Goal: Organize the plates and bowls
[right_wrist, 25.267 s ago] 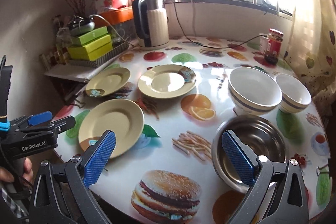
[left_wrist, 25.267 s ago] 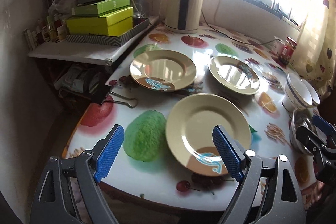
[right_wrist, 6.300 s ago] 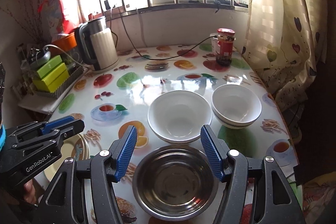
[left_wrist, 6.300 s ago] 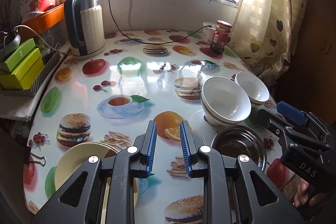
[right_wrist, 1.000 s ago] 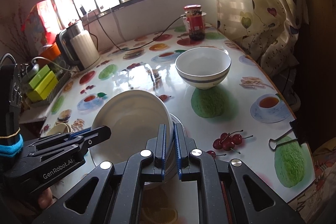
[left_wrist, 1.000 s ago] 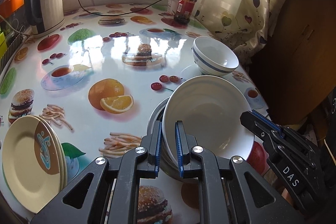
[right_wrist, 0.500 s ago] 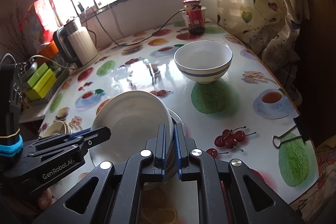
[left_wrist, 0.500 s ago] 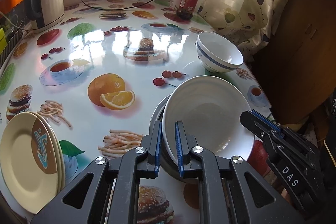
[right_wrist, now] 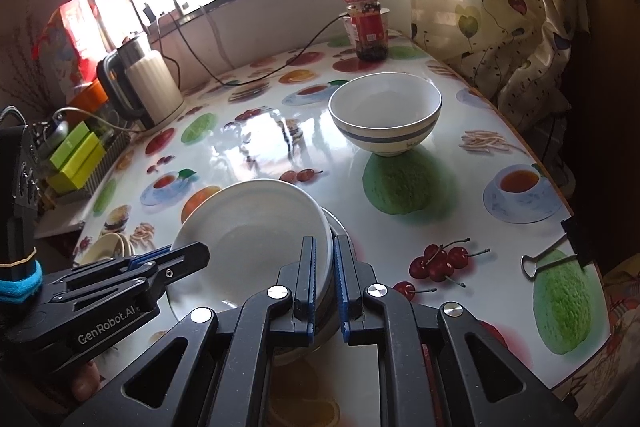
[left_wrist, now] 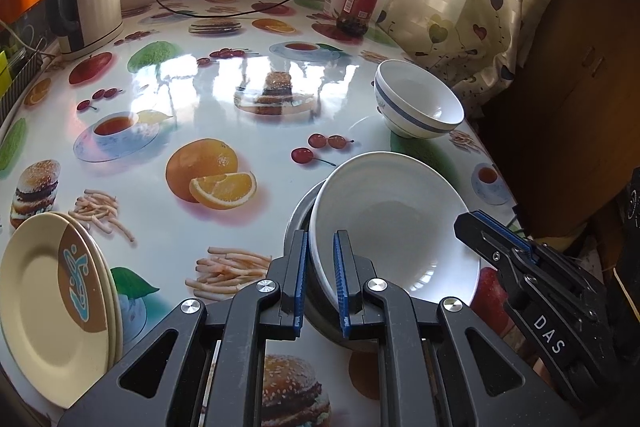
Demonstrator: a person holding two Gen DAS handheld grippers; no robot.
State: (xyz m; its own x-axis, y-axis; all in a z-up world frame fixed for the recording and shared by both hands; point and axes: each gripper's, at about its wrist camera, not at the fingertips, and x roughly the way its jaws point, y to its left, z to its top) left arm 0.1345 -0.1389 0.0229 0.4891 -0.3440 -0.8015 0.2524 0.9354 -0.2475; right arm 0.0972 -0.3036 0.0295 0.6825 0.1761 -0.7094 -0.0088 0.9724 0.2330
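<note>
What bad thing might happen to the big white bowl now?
The white bowl sits tilted in the metal bowl, both grippers pinching its rim: left gripper, right gripper. Let go unevenly, it might clatter or slide. The pair sits near the table edge, so a nudge could tip them off.

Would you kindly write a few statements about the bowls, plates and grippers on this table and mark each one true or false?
1. Both the left gripper and the right gripper grip the large white bowl's rim. True.
2. The large white bowl sits in the metal bowl. True.
3. The blue-striped bowl is stacked inside it. False: it stands alone, farther back.
4. The yellow plates are spread across the table. False: they are stacked.
5. The red-lidded jar lies on its side. False: it stands upright.
</note>
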